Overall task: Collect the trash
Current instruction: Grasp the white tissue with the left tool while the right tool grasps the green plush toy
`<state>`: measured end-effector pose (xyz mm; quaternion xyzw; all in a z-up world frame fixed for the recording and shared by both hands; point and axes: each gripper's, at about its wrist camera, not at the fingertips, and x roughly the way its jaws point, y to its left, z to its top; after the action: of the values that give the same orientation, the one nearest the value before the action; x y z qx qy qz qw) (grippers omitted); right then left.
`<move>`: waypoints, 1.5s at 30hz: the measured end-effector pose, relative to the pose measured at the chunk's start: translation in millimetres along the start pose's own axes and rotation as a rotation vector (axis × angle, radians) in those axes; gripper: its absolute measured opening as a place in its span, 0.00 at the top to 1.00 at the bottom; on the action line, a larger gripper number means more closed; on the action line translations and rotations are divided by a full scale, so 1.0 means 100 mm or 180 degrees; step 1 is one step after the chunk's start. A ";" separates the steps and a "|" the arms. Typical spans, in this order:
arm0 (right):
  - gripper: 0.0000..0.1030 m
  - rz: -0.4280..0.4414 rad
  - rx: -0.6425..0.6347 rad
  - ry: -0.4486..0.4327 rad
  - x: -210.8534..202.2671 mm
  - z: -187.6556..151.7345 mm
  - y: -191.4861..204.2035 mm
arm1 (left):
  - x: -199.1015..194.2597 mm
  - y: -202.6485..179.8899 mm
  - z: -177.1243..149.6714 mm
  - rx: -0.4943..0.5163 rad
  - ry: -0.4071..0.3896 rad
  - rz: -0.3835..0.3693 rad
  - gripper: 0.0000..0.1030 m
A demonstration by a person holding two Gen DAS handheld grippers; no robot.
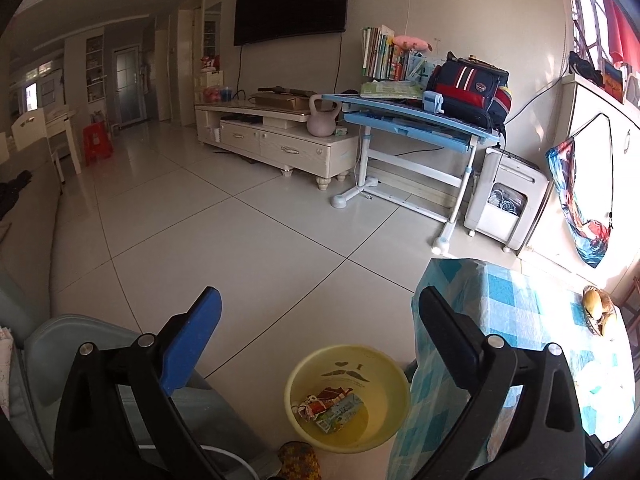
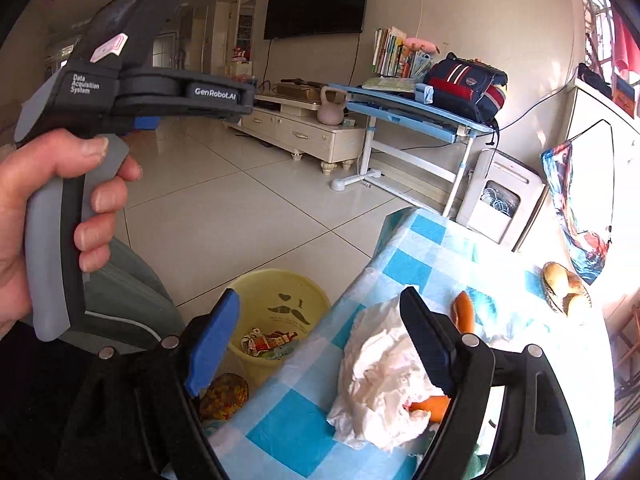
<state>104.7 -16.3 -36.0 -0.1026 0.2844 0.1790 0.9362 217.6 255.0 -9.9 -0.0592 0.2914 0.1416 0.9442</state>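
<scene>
A yellow bin [image 1: 347, 396] stands on the floor beside the table, with colourful wrappers [image 1: 330, 408] inside; it also shows in the right wrist view [image 2: 280, 312]. My left gripper [image 1: 318, 320] is open and empty above the bin. My right gripper [image 2: 320, 332] is open above the table's near edge, with a crumpled white tissue [image 2: 380, 384] lying on the blue checked tablecloth [image 2: 424, 264] just inside its right finger [image 2: 424, 344]. Orange sausage-like pieces [image 2: 463, 312] lie by the tissue. The left gripper's handle [image 2: 76, 200] shows in a hand in the right wrist view.
A shell-like dish [image 2: 566, 288] sits at the table's far edge. A grey seat [image 1: 100, 352] is at the left, a patterned slipper [image 2: 224, 396] by the bin. A blue desk [image 1: 412, 120], a TV cabinet [image 1: 276, 132] and a white appliance [image 1: 504, 200] line the far wall.
</scene>
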 end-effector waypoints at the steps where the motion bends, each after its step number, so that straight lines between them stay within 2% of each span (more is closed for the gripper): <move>1: 0.22 -0.0082 0.0031 -0.0055 -0.12 -0.07 -0.09 | -0.01 -0.05 -0.02 0.0062 0.0008 -0.0015 0.07; 6: 0.21 -0.0573 0.0297 -0.0119 -0.57 -0.53 -0.61 | -0.09 -0.31 -0.18 0.0382 0.0064 -0.0059 0.07; 9: 0.20 -0.0750 0.0739 0.0054 -0.59 -0.74 -0.95 | -0.11 -0.49 -0.27 0.0527 0.0113 -0.0062 0.07; 11: 0.20 -0.0658 0.1046 0.0063 -0.56 -0.78 -1.10 | -0.12 -0.59 -0.34 0.0581 0.0188 -0.0131 0.07; 13: 0.20 -0.0614 0.1123 0.0109 -0.53 -0.81 -1.12 | -0.12 -0.72 -0.41 0.0625 0.0305 -0.0295 0.07; 19: 0.20 -0.0430 0.1143 0.0353 -0.36 -0.95 -1.09 | -0.10 -1.22 -0.84 0.0793 0.0903 -0.1050 0.07; 24: 0.20 -0.0323 0.1140 0.0416 -0.33 -1.06 -1.04 | -0.07 -1.55 -1.12 0.1209 0.1119 -0.1214 0.07; 27: 0.20 -0.0306 0.1190 0.0468 -0.27 -1.09 -1.06 | 0.00 -1.64 -1.23 0.1254 0.1363 -0.1395 0.07; 30: 0.20 -0.0254 0.1295 0.0511 -0.23 -1.09 -1.10 | 0.03 -1.69 -1.30 0.1350 0.1420 -0.1395 0.07; 32: 0.23 -0.0229 0.1316 0.0544 -0.20 -1.10 -1.10 | 0.06 -1.69 -1.31 0.1351 0.1484 -0.1422 0.09; 34: 0.29 -0.0172 0.1328 0.0589 -0.17 -1.11 -1.09 | 0.10 -1.67 -1.32 0.1264 0.1601 -0.1532 0.23; 36: 0.42 -0.0088 0.1348 0.0649 -0.13 -1.13 -1.08 | 0.16 -1.64 -1.32 0.1174 0.1739 -0.1655 0.56; 38: 0.63 0.0006 0.1385 0.0678 -0.11 -1.15 -1.07 | 0.18 -1.60 -1.30 0.1070 0.1795 -0.1770 0.74; 41: 0.70 0.0004 0.1382 0.0624 -0.18 -1.12 -1.06 | 0.13 -1.53 -1.21 0.0970 0.1679 -0.1873 0.80; 45: 0.77 -0.0034 0.1392 0.0545 -0.28 -1.07 -1.05 | 0.06 -1.41 -1.08 0.0819 0.1507 -0.2051 0.82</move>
<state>71.2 -152.1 -98.4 0.0864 0.3942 0.0989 0.9096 207.2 101.3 -97.7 -0.0598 0.4823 -0.2160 0.8469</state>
